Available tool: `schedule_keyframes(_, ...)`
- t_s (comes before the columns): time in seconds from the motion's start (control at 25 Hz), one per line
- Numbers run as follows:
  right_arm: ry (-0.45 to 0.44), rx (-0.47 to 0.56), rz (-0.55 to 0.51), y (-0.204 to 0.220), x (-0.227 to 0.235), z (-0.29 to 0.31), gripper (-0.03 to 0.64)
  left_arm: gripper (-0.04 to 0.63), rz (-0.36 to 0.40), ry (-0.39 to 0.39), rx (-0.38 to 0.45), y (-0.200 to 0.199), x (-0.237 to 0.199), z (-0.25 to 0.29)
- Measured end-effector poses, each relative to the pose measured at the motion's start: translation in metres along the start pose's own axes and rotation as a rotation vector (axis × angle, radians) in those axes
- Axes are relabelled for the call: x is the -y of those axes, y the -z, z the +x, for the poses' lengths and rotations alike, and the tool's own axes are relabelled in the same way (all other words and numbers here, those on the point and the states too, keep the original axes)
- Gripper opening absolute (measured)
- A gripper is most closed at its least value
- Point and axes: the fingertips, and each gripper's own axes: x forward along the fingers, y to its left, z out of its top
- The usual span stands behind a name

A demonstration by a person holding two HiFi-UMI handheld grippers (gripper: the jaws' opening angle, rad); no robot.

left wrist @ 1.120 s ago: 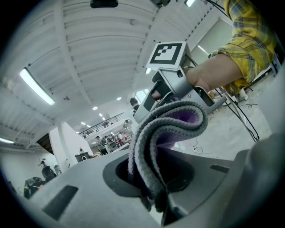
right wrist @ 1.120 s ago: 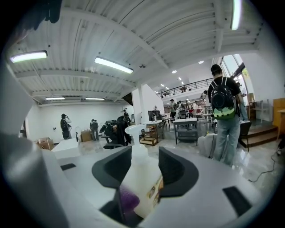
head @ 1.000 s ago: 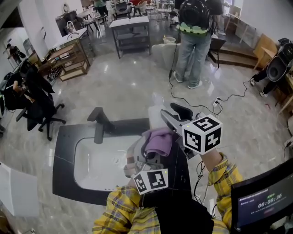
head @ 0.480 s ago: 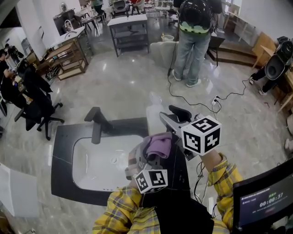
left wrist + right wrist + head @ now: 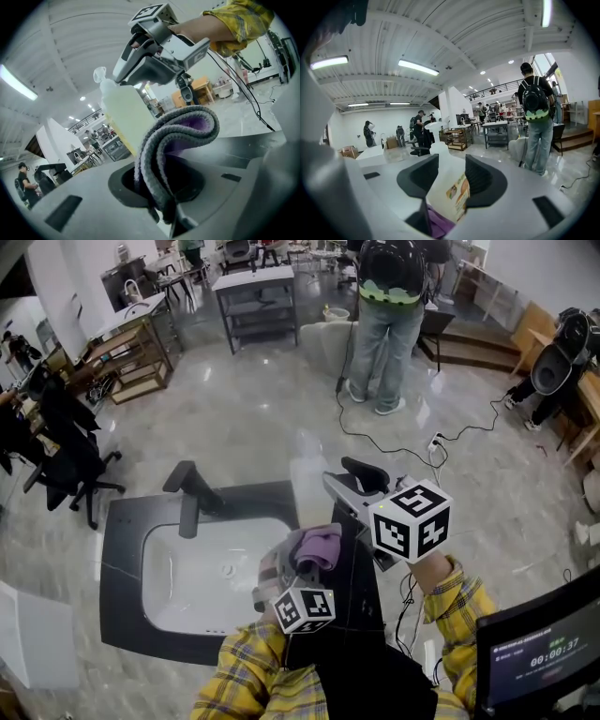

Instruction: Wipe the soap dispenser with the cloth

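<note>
Left gripper (image 5: 161, 192), clamped on the folded purple-grey cloth (image 5: 178, 136), has sunk alongside the pale translucent plastic soap dispenser (image 5: 124, 117), which the right gripper (image 5: 452, 183) grips wide-jawed over the dark sink counter's (image 5: 122, 549) far right; I read a wiping downstroke.

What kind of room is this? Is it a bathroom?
Probably not a bathroom: it looks like a big workshop or lab hall. The sink stands alone on a shiny open floor, with a trolley table, an office chair and a cable nearby.
</note>
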Motion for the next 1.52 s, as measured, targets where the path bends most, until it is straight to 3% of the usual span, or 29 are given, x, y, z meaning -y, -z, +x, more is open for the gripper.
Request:
schedule_keyframes(0.2, -0.008, 0.005, -0.004, 0.0, 0.001, -0.002, 0.167, 0.072, -0.002, 0.029, -0.052, 0.016, 0.01, 0.007)
schedule_keyframes(0.68, -0.066, 0.037, -0.046, -0.013, -0.005, 0.0, 0.167, 0.072, -0.011, 0.057, -0.09, 0.028, 0.013, 0.009)
schedule_keyframes(0.84, -0.095, 0.028, -0.062, -0.015, -0.009, 0.001, 0.167, 0.072, -0.043, 0.04, -0.033, 0.016, 0.005, -0.004)
schedule_keyframes(1.12, -0.143, 0.018, -0.09, -0.022, -0.018, 0.001, 0.167, 0.072, -0.029, -0.039, 0.119, -0.044, -0.027, -0.036)
schedule_keyframes(1.32, -0.269, -0.001, -0.171, -0.03, -0.033, 0.0, 0.167, 0.072, -0.055, -0.123, 0.204, -0.084, -0.064, -0.054)
schedule_keyframes(1.52, -0.318, -0.042, -0.224, -0.035, -0.032, 0.0, 0.167, 0.072, -0.048, -0.163, 0.243, -0.108, -0.086, -0.067)
